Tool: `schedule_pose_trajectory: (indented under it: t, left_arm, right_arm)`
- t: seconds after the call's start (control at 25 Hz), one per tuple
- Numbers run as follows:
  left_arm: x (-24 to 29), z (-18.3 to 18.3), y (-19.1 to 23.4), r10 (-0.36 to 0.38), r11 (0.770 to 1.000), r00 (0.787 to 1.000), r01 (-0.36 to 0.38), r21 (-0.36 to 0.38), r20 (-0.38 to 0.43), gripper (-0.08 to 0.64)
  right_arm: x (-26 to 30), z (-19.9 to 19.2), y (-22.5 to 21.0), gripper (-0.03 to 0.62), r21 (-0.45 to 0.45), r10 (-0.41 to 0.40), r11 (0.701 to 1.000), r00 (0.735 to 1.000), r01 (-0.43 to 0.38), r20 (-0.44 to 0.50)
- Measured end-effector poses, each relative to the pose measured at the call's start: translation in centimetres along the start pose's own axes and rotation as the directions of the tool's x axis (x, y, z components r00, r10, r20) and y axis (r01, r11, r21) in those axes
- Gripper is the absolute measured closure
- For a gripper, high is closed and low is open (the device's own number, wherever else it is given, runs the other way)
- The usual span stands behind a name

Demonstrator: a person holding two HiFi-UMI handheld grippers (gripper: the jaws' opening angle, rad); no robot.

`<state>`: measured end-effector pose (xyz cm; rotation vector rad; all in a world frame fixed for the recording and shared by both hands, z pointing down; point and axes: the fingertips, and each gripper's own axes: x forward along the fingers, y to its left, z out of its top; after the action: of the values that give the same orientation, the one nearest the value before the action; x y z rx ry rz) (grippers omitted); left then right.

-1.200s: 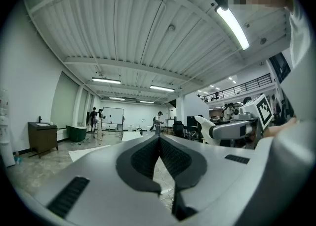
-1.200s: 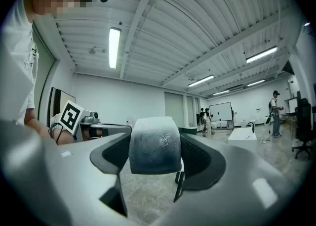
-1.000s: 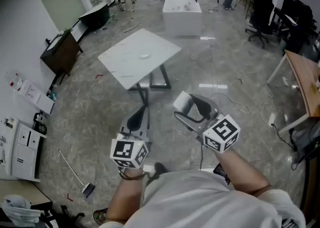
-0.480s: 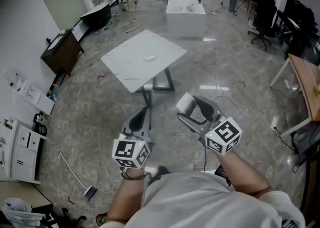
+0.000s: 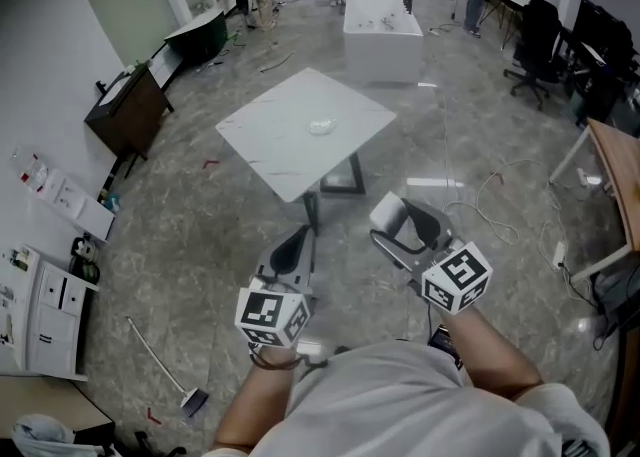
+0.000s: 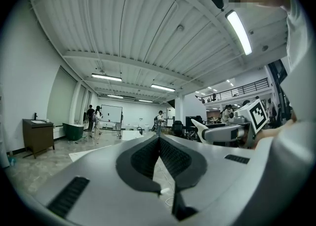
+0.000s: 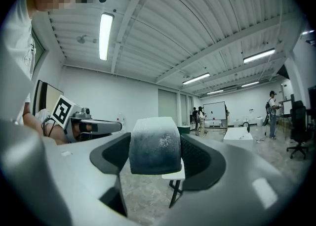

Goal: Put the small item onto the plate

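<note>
"Right gripper (image 5: 405,230) first: what has it got?"

"Its jaws are closed on the small item (image 7: 154,145), a rounded block that is pale on top and shades to grey lower down, with a speckled, matte face. It is held close in front of the person's body, on the right, clear of everything else."

"And the left gripper (image 5: 290,257)?"

"Jaws pressed together with nothing between them — it sits just left of the right one, equally near."

"How do you think the block will handle?"

"Light, I'd judge, and the surface looks rough rather than slick, so slipping seems unlikely. Whether it is soft like a sponge or stiff I can't tell; the pads make no obvious dent in it. The present hold, across its two sides, looks the sensible one. The rounded top would give the pads little to bear on."

"Where does it have to go?"

"Well ahead, on the white table (image 5: 265,140) far across the floor, lies the plate (image 5: 320,126) — small, pale, perhaps glass, roughly in the middle of the top. Item and plate are well apart, so the carry comes first."

"Any worry at the far end?"

"The plate looks shallow and light on a smooth top, so I'd expect it to shift or chip if knocked. Lowering the block until it rests before the jaws open would suit both."
</note>
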<state>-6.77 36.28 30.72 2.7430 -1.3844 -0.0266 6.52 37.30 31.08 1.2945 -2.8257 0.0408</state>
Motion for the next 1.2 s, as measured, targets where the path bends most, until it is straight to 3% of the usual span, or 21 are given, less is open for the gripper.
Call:
schedule_pose_trajectory:
  t: [0.32,0.64,0.96,1.2]
  left_arm:
    - [-0.4,-0.4,5.2,0.029,1.0,0.999,-0.029,-0.003,-0.014,0.554]
    - [2.7,-1.4,10.9,0.114,0.993,0.993,-0.114,-0.018,-0.029,0.554]
    - [12.8,-1.3,15.6,0.172,0.985,0.985,-0.173,-0.007,-0.028,0.554]
    - [23.3,-0.4,16.4,0.194,0.981,0.981,-0.195,-0.02,-0.015,0.553]
  right_arm:
    - [5.2,-0.1,0.5,0.287,-0.007,0.015,1.0,1.0,-0.015,-0.012]
    - [12.3,-0.5,-2.8,0.287,-0.038,0.084,0.996,0.996,-0.085,-0.013]
    - [20.0,-0.6,-12.3,0.287,-0.026,0.144,0.989,0.99,-0.144,0.001]
    - [23.2,-0.2,-21.7,0.287,-0.014,0.174,0.985,0.985,-0.174,-0.004]
